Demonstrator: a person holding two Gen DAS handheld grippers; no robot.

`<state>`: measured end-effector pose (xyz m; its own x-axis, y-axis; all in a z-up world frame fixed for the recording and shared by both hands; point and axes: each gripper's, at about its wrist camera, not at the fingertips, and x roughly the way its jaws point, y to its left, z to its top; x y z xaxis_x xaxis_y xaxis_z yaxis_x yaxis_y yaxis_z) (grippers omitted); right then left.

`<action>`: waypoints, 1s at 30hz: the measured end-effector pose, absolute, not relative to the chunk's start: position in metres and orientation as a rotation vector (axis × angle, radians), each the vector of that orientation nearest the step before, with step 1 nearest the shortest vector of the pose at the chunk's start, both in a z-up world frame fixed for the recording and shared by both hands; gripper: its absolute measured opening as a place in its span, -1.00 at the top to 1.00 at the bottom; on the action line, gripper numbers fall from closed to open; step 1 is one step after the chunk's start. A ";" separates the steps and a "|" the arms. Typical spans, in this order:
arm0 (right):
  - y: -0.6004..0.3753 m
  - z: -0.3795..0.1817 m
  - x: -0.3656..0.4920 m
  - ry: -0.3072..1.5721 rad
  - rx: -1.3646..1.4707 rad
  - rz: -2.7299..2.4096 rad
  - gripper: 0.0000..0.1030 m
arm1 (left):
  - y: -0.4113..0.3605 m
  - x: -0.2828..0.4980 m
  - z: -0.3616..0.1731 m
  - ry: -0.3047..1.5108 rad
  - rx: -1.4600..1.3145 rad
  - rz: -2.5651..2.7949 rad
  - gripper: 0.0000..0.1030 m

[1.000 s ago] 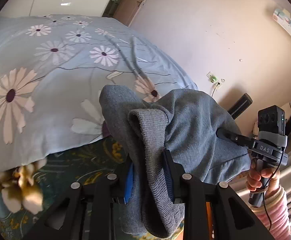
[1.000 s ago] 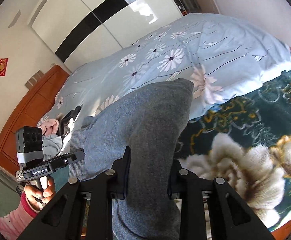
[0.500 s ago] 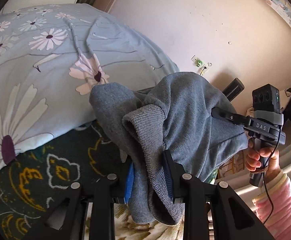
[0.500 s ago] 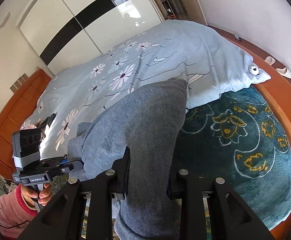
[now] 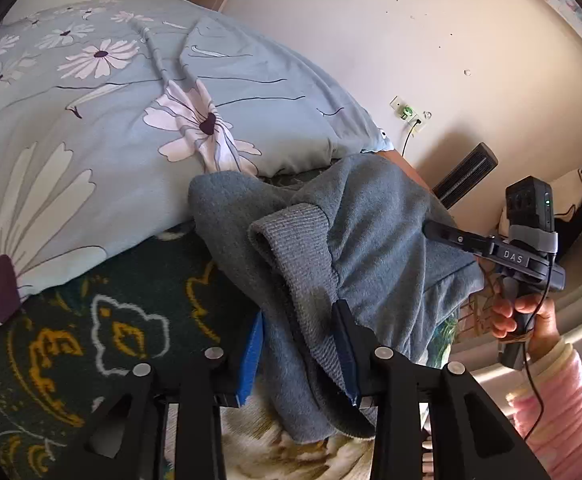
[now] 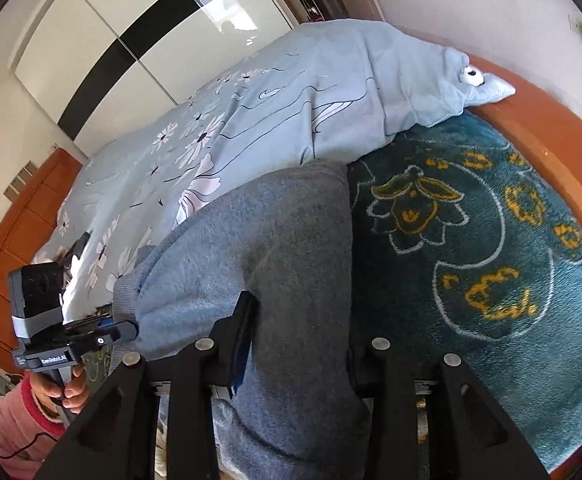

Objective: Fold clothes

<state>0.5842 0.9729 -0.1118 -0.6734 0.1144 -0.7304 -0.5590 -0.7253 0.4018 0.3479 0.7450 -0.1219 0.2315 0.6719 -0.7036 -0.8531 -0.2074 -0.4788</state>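
A grey sweatshirt (image 5: 375, 220) hangs in the air between my two grippers, over a dark green flowered blanket (image 5: 103, 320). My left gripper (image 5: 301, 336) is shut on its ribbed hem (image 5: 291, 240). My right gripper (image 6: 299, 344) is shut on another bunched part of the sweatshirt (image 6: 283, 240). In the left wrist view the right gripper (image 5: 435, 230) reaches into the cloth from the right. In the right wrist view the left gripper (image 6: 129, 328) holds the ribbed edge at the lower left.
A light blue duvet with white flowers (image 5: 91, 100) is heaped on the bed beside the blanket (image 6: 471, 240). The wooden bed frame (image 6: 551, 140) runs along the wall. A wall socket (image 5: 407, 112) and a wardrobe (image 6: 131, 40) stand behind.
Both grippers have swung with the sweatshirt away from the duvet and over the green blanket. Their hold on the cloth is unchanged.
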 end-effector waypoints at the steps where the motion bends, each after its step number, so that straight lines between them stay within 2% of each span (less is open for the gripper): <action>1: 0.969 -0.106 0.588 0.832 -0.996 2.391 0.23 | 0.739 0.346 -0.117 0.235 -1.079 1.433 0.23; 4: 0.956 -0.086 0.601 0.702 -0.972 2.337 0.23 | 0.722 0.349 -0.096 0.260 -0.998 1.538 0.19; 8: 0.924 -0.052 0.606 0.507 -0.887 2.348 0.21 | 0.708 0.376 -0.061 0.252 -0.834 1.564 -0.18; 9: 0.915 -0.045 0.602 0.469 -0.877 2.369 0.10 | 0.709 0.386 -0.056 0.254 -0.799 1.549 -0.26; 11: 0.900 -0.039 0.590 0.412 -0.890 2.397 -0.04 | 0.714 0.405 -0.052 0.267 -0.760 1.521 -0.29; 18: 0.885 -0.077 0.571 0.393 -1.058 2.363 -0.04 | 0.743 0.421 -0.106 0.431 -0.861 1.512 -0.30; 22: 0.892 -0.102 0.580 0.456 -1.076 2.309 -0.04 | 0.746 0.408 -0.131 0.408 -0.947 1.506 -0.32; 30: 0.875 -0.097 0.585 0.465 -1.027 2.309 -0.04 | 0.731 0.413 -0.117 0.395 -0.897 1.542 -0.33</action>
<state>0.5849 0.8746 -0.0970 -0.5470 0.3530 -0.7590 -0.6195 -0.7806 0.0835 0.4128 0.7311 -0.1170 0.0488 0.6833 -0.7285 -0.9495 -0.1946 -0.2461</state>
